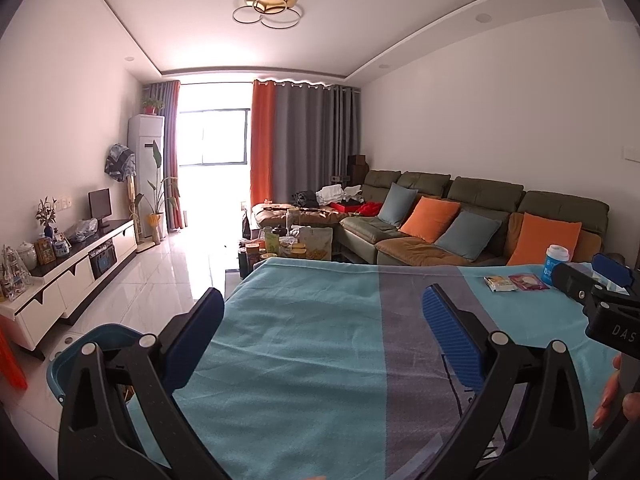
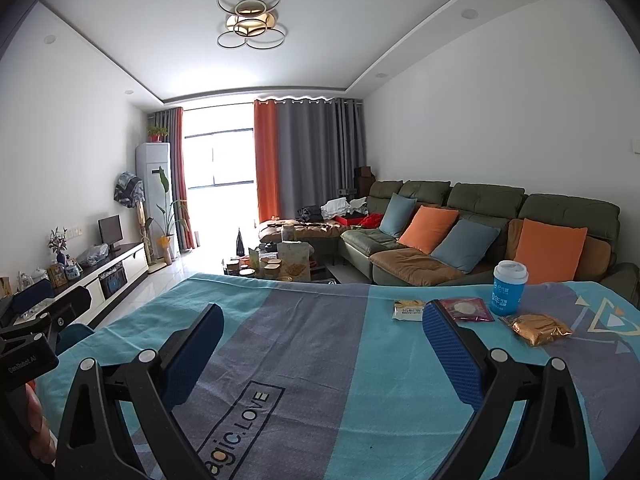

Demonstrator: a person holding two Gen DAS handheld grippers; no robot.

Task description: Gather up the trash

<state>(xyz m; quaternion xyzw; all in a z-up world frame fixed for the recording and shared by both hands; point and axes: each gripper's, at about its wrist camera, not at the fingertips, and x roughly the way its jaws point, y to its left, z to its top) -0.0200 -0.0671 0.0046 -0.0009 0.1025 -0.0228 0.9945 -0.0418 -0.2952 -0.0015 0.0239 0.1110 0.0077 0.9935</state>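
Both grippers — left gripper [image 1: 322,334] and right gripper [image 2: 322,344] — hover spread wide and empty above the blanket [image 2: 320,360]. The trash lies far right: cup [image 2: 509,288], white wrapper [image 2: 408,309], red packet [image 2: 466,309], gold packet [image 2: 536,329]. Flat packets likely need a low, edge-on pinch — bin [image 1: 86,354] waits left.

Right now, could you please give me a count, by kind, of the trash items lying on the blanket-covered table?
Cups: 1, the blue cup with a white lid.
Flat snack packets: 3, the white packet, the dark red packet and the gold packet.
Total: 4 items, all at the far right of the blanket.
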